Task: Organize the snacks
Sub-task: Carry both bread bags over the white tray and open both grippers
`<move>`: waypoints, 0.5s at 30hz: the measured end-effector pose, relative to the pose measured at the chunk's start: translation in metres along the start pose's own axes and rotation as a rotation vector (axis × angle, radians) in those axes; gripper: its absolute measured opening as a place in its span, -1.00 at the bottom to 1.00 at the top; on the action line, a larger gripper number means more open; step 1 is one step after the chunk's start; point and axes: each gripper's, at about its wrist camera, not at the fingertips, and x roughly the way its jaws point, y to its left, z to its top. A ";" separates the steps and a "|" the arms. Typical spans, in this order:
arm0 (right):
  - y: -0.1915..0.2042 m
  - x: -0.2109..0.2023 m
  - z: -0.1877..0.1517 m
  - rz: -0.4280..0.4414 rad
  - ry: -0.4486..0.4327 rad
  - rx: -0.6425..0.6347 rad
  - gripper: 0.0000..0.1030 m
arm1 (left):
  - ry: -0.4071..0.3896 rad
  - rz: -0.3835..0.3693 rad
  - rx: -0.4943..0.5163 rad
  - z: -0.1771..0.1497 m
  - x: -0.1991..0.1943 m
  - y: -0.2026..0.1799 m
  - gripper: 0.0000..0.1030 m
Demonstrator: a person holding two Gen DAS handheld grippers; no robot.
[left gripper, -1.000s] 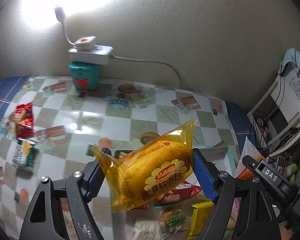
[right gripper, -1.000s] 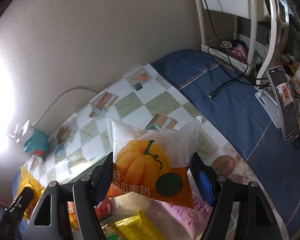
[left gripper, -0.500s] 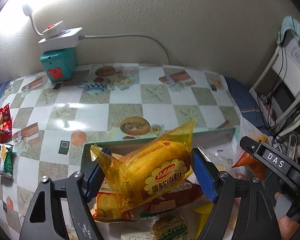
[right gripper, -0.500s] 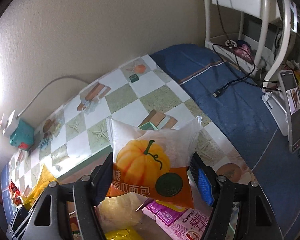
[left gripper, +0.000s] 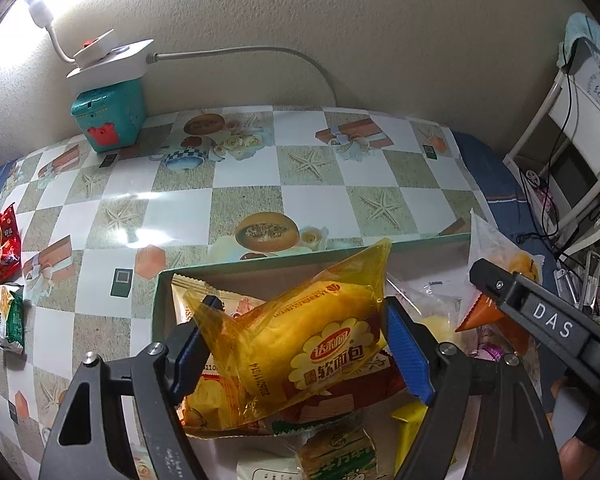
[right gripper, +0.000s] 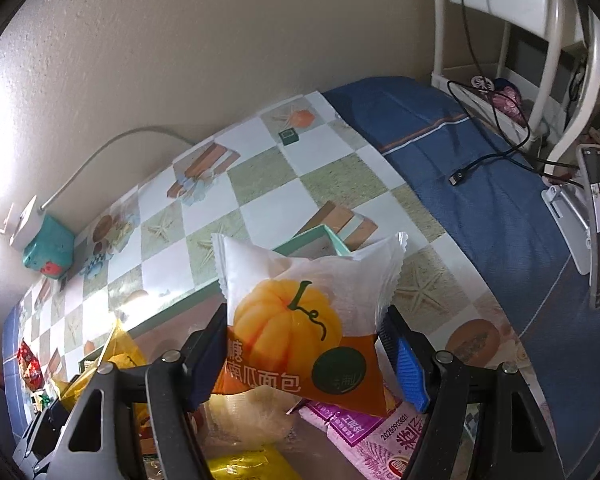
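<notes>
Left gripper (left gripper: 300, 344) clamps yellow bread packet (left gripper: 320, 344), right gripper (right gripper: 304, 356) clamps pumpkin bread packet (right gripper: 304, 320), both above green box (left gripper: 162, 304); lower into apparently free far corners before releasing.

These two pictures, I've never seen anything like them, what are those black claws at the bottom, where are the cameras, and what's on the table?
No robot here: a person holds a two-finger gripper in each hand, and each carries a wide-angle camera looking along its fingers. One picture comes from each.

The left gripper is closed on a yellow bread packet. The right gripper is closed on a white and orange pumpkin bread packet. Both are held above a green-rimmed box already holding other snack packets.

The box sits on a checkered tablecloth. Two small snack packets, a red one and a green one, lie on the cloth apart from the box, and a teal box stands by the wall.
</notes>
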 end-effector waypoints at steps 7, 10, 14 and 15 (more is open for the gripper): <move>0.001 0.003 -0.001 -0.006 0.012 -0.002 0.50 | 0.010 0.001 -0.008 -0.001 0.002 0.001 0.58; -0.001 0.003 -0.001 -0.011 0.013 0.001 0.50 | 0.014 0.002 -0.010 -0.002 0.003 0.001 0.58; -0.002 0.004 -0.001 -0.024 0.014 -0.001 0.50 | 0.019 0.001 -0.010 -0.002 0.004 0.002 0.59; -0.003 0.004 -0.001 -0.022 0.015 0.007 0.50 | 0.021 -0.002 -0.013 -0.002 0.004 0.002 0.59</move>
